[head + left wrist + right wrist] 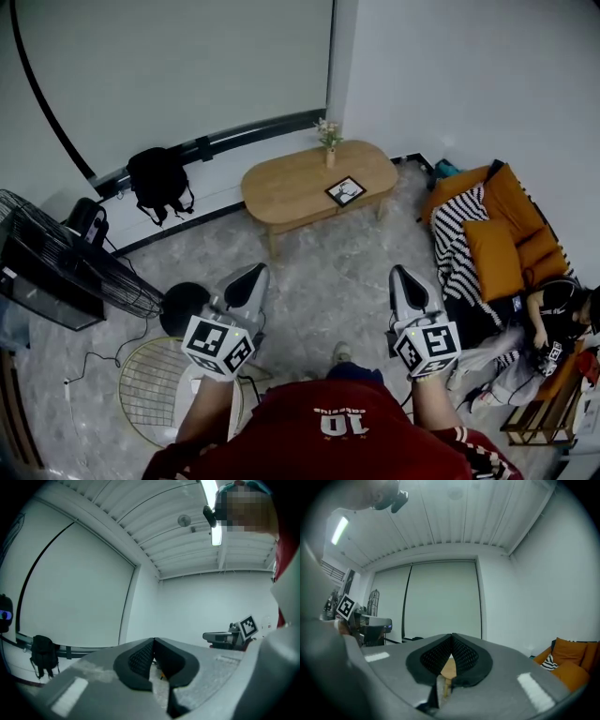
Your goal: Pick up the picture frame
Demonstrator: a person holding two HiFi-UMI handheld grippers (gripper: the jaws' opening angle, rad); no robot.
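Note:
The picture frame (345,191), black-edged with a white picture, lies flat on the oval wooden coffee table (291,187) across the room, beside a small vase of flowers (329,142). My left gripper (255,270) and right gripper (397,271) are held level side by side, well short of the table, both pointing toward it. Each one's jaws meet at the tips with nothing between them, as seen in the left gripper view (153,640) and the right gripper view (451,635). A sliver of the wooden table (449,669) shows through the right jaws' gap.
An orange sofa (511,220) with a striped blanket (457,239) stands at the right, with a seated person (555,314) nearer me. A black fan (66,262), a backpack (157,178), a round wire stand (159,389) and floor cables lie at the left.

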